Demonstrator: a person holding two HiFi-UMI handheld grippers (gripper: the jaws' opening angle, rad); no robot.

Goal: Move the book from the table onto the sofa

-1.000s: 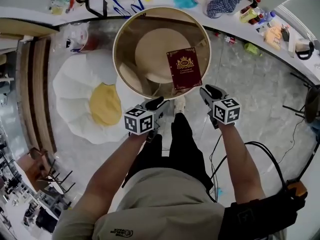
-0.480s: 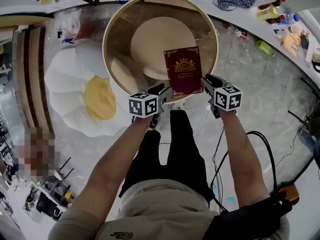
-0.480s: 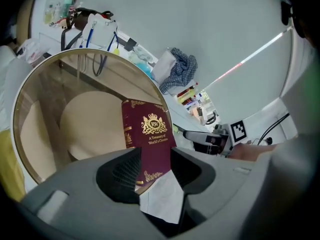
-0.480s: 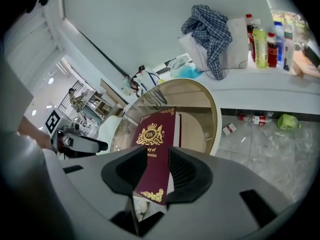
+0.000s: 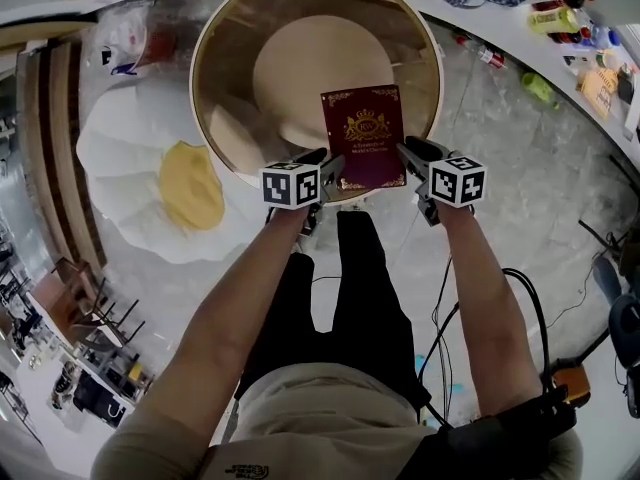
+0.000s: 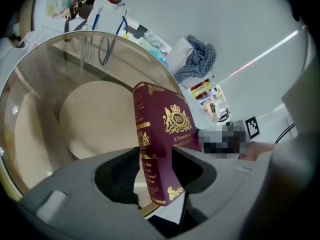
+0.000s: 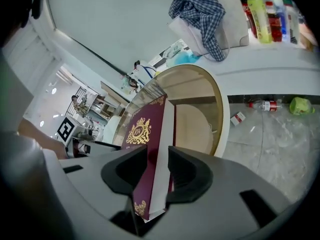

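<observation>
Left claw and right claw have dropped to the near corners of the book since a second ago.

Left jaws have just been opening and stand at their widest, the spine between them with air on either side. The right jaws have closed on the page edge, pads against both covers. The book lies flat at the near edge of the round glass desk, not yet lifted. Lifted by one side only, it could swing down or slide off the rim, and a late left squeeze could shove it sideways. Marker cubes hide the jaw tips in the head view, and how far the book overhangs is unclear. An egg-shaped cushion on the floor may be the sofa.
</observation>
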